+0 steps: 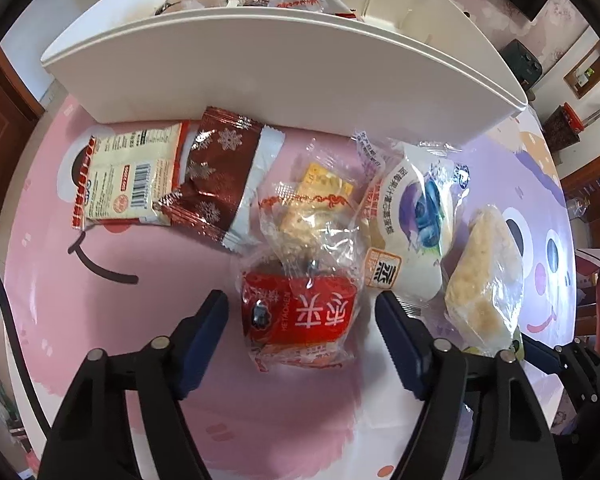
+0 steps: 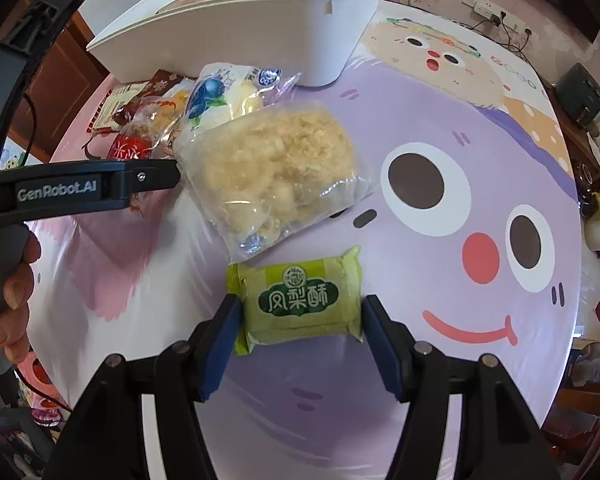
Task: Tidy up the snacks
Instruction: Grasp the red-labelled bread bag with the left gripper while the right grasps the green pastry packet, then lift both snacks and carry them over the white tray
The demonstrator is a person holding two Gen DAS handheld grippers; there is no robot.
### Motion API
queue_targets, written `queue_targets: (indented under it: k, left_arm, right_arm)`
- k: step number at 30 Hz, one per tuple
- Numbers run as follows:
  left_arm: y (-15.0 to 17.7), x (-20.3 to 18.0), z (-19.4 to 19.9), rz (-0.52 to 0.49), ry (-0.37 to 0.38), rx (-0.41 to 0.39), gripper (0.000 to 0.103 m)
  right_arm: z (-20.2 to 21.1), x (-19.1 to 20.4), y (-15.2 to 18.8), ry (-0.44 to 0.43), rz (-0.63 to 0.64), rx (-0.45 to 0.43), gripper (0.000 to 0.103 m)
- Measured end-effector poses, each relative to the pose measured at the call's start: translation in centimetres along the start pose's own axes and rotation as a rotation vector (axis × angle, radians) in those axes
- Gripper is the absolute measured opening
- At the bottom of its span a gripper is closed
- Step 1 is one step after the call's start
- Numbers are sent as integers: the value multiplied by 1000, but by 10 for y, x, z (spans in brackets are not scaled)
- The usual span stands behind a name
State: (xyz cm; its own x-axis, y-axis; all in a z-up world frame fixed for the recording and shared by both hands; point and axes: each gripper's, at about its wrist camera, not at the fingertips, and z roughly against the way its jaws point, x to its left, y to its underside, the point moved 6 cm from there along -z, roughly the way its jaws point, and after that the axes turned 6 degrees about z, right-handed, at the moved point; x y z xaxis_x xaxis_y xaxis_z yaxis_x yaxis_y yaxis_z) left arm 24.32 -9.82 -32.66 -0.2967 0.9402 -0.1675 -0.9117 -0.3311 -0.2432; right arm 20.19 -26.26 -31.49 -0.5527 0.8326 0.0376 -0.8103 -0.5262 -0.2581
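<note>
Open room: bare tabletop (image 2: pixel 480 128) is stretching across the right half of the right wrist view, and a clear pink patch is sitting at the lower left of the left wrist view.
Edges: the white bin (image 1: pixel 284 76) is walling off the top of both views, snacks already lying inside it; the tabletop's rim is curving down the right side of the right wrist view.
Surface: a cartoon-printed cover, pink on one side and purple on the other, is lying under everything.
Room: wooden furniture and wall sockets are showing past the rim.
Snack row: a cream packet (image 1: pixel 128 180), a brown snowflake packet (image 1: pixel 216 176), a clear-wrapped cracker (image 1: pixel 312 208), a blueberry bun (image 1: pixel 416 220) and a clear bag of crumbly cake (image 1: pixel 484 276) are crowding just below the bin.
Left tongs (image 1: pixel 302 320): spread, straddling the red packet (image 1: pixel 300 320), pads clear of it.
Right tongs (image 2: pixel 300 320): spread, sitting at either end of the green pastry packet (image 2: pixel 300 304); whether the pads are pressing on it, I cannot tell.
</note>
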Motion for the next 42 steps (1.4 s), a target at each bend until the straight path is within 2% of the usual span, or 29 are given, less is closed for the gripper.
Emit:
queue_targets:
  k: [1,3,6,8,9,12,18,25,32,42]
  left_arm:
    - [-1,-1,0,-4,-7,-7,67]
    - [-3,0,1,-14,-21,-15,54]
    - [-1,2,2,-13,-23,-20,48]
    - [0,4,3,-5,-16,-25,47]
    - [1,6,4,-1,-14,-27,47]
    - [6,11,8,10,-13,-29,46]
    - [15,18,26,29,5,-29,46]
    - [13,22,71,28,32,-69,46]
    - [-11,31,127,20,53,-125,46]
    - [-85,44,191,-27,56,-211,46]
  right_arm:
    - [0,2,-1,5,7,-1,64]
    - [-1,4,-1,17,19,-2,64]
    - [-2,9,-2,43,51,-4,64]
    - [-3,17,-2,77,95,-10,63]
    - [-2,20,-2,73,101,-14,57]
    - [-2,24,-2,64,102,-14,52]
    - [7,27,0,48,80,1,51]
    - [51,35,-17,12,66,-72,51]
    - [102,42,-55,-20,28,-175,51]
    - [154,51,-131,-12,-73,-296,51]
